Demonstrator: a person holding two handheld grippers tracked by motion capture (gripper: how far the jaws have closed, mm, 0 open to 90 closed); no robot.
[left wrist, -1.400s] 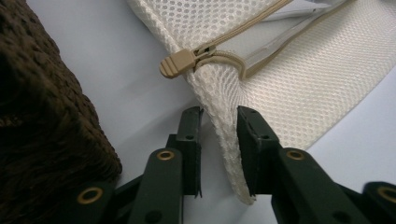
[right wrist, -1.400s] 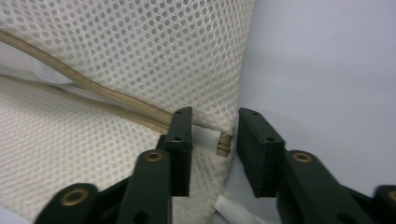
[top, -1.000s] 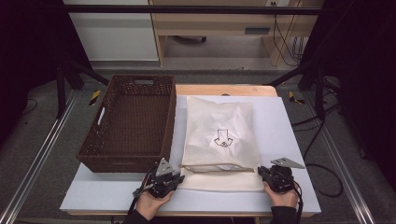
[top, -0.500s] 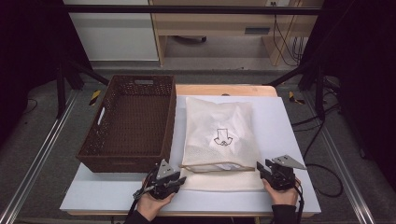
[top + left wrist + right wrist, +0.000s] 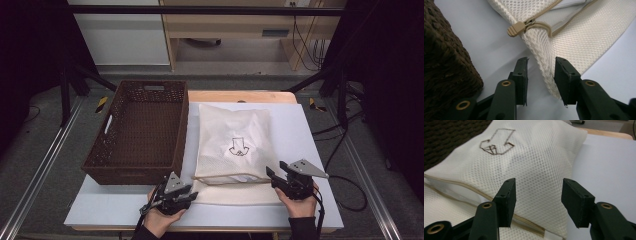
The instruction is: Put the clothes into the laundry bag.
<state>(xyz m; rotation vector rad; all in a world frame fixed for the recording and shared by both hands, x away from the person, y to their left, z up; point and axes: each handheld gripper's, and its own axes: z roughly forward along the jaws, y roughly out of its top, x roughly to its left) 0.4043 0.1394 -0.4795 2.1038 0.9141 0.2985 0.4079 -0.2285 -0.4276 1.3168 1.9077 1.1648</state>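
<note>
- No readable writing shows; the mesh bag (image 5: 234,147) bears just a small brown outline drawing (image 5: 497,142) on its top face.
- The mesh bag is cream-white, honeycomb-textured and plump, with a tan zipper (image 5: 541,23) along its near edge and a tan pull tab (image 5: 516,28) at the corner.
- It lies flat on the white worktop (image 5: 300,135), just beside the brown woven basket (image 5: 140,130).
- The left gripper (image 5: 541,75) sits at the bag's near left corner; its jaws have just been opening, and the mesh edge runs between them with the pads clear of it.
- The right gripper (image 5: 537,197) hovers at the near right corner above the zipper; its jaws have just been opening and stand wide, holding nothing.
</note>
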